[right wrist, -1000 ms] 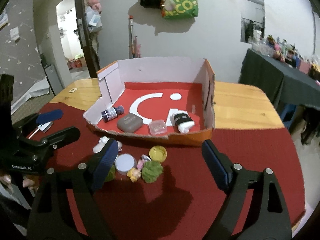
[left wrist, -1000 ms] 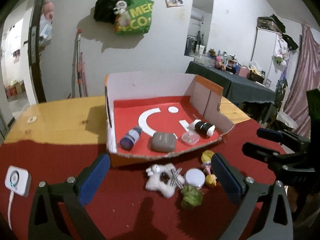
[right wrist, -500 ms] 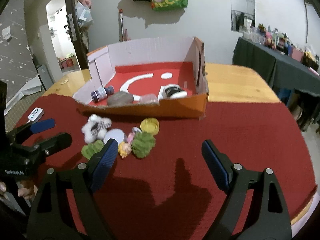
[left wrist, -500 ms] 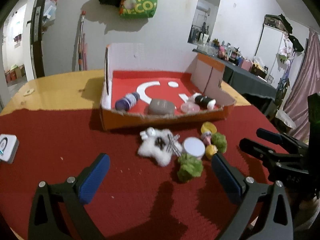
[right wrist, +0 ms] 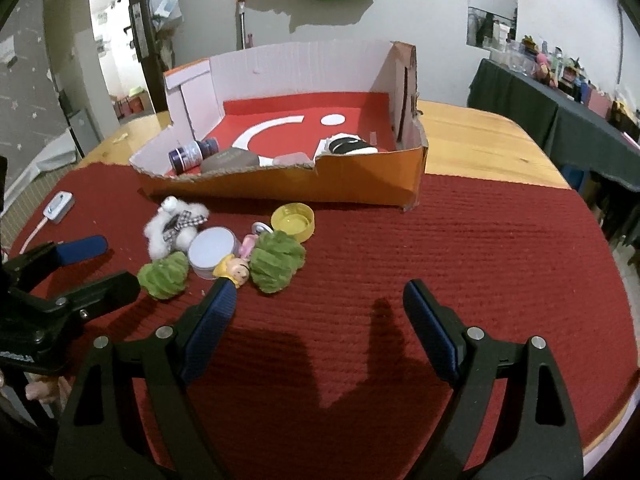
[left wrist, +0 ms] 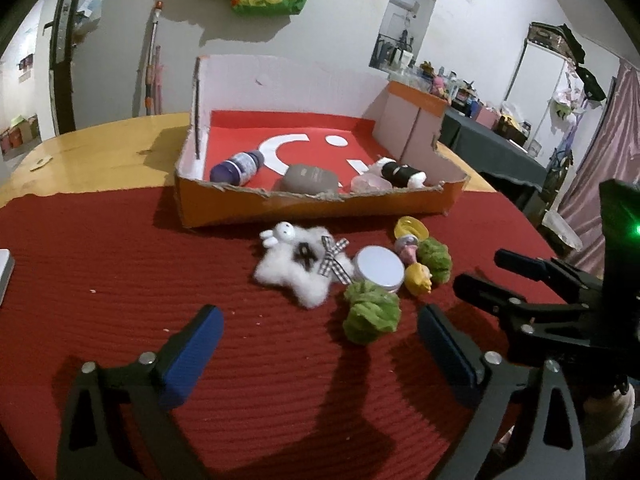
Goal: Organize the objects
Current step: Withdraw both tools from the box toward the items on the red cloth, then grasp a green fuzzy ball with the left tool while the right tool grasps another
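A cluster of loose objects lies just ahead of both hand-held grippers: a white plush toy (left wrist: 298, 270), a round tin (left wrist: 380, 269), two green pom-poms (left wrist: 370, 314), a small doll (right wrist: 235, 269) and a yellow cap (right wrist: 292, 218). Beyond them stands the cardboard box (left wrist: 320, 210), already holding a bottle, a grey case and a black-and-white roll. The left hand-held gripper (left wrist: 320, 356) is released, its jaws having just narrowed slightly around nothing; the right hand-held gripper (right wrist: 320, 330) is released and empty too. This looks like the approach to the next pick, likely a pom-pom, which calls for lowering and centring. A red cloth (right wrist: 460, 248) covers the wooden counter; the room behind is cluttered.
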A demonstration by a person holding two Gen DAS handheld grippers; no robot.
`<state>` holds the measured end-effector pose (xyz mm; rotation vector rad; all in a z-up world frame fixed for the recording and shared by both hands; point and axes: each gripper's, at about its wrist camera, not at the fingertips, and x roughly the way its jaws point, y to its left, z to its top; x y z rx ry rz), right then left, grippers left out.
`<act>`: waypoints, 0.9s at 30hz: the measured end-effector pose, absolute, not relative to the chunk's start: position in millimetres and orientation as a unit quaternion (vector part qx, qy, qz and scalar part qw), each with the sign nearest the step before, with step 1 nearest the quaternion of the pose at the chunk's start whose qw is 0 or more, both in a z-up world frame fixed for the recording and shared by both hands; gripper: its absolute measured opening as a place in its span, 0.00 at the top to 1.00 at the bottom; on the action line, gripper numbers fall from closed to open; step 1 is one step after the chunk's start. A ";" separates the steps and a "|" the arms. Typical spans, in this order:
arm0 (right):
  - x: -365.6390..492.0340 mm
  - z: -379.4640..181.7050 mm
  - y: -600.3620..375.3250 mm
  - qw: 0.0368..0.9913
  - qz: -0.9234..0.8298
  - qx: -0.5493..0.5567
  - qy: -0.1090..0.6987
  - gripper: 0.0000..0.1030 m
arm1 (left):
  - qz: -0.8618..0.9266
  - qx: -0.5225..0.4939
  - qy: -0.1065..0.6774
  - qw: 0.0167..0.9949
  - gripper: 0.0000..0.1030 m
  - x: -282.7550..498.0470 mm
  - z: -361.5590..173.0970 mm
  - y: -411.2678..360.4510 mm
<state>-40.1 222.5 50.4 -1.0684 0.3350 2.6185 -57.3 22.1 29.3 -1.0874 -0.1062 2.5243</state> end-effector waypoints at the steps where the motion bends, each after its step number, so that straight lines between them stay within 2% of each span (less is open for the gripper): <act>1: -41.6 48.5 223.3 0.148 0.908 -0.375 0.114 0.17 | 0.899 -0.390 -0.037 0.197 0.09 -57.8 28.4 23.5; 10: -55.7 39.2 226.7 0.139 0.900 -0.400 0.102 0.19 | 0.885 -0.407 -0.022 0.224 0.27 -61.7 23.1 34.9; 14: -63.7 36.7 227.4 0.135 0.897 -0.409 0.096 0.27 | 0.882 -0.408 -0.019 0.234 0.34 -63.7 22.8 38.0; 21: -73.4 36.9 226.0 0.121 0.897 -0.417 0.082 0.34 | 0.876 -0.411 -0.014 0.250 0.46 -67.9 22.8 42.7; 27: -81.7 37.8 223.9 0.110 0.897 -0.422 0.071 0.41 | 0.869 -0.418 -0.011 0.265 0.60 -71.3 23.0 45.7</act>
